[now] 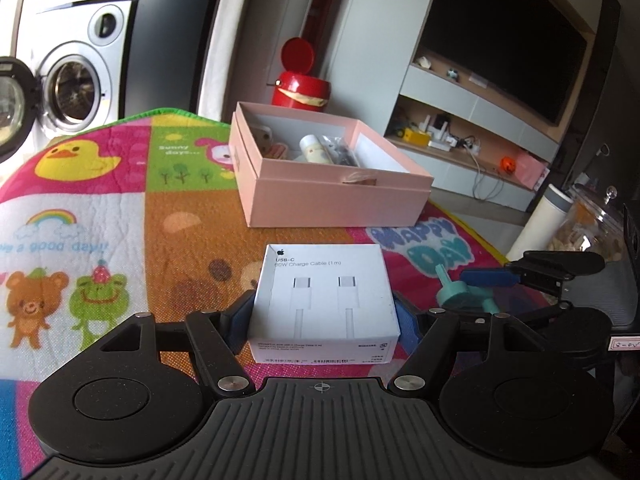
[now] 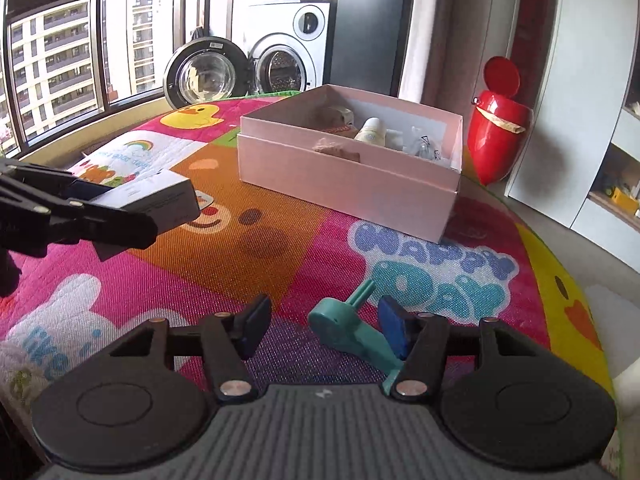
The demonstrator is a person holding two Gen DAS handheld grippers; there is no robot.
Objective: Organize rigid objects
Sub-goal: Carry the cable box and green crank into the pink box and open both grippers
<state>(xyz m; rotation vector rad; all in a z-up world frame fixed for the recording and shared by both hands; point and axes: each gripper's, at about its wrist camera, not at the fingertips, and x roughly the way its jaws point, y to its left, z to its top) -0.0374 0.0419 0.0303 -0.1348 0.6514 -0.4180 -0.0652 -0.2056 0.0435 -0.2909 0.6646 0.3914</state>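
A white USB-C cable box sits between the blue pads of my left gripper, which is shut on its two sides. From the right wrist view the cable box is tilted and held just above the mat by the left gripper. A teal plastic tool lies on the mat inside my right gripper, close to the right pad and apart from the left pad, so the jaws are open. The teal tool also shows beside a right finger. The open pink box holds a cream bottle and small packets.
A colourful cartoon mat covers the round table, whose edge curves away on the right. A red lidded bin stands behind the pink box. A white flask and a glass jar stand off the right edge. The washing machine is open.
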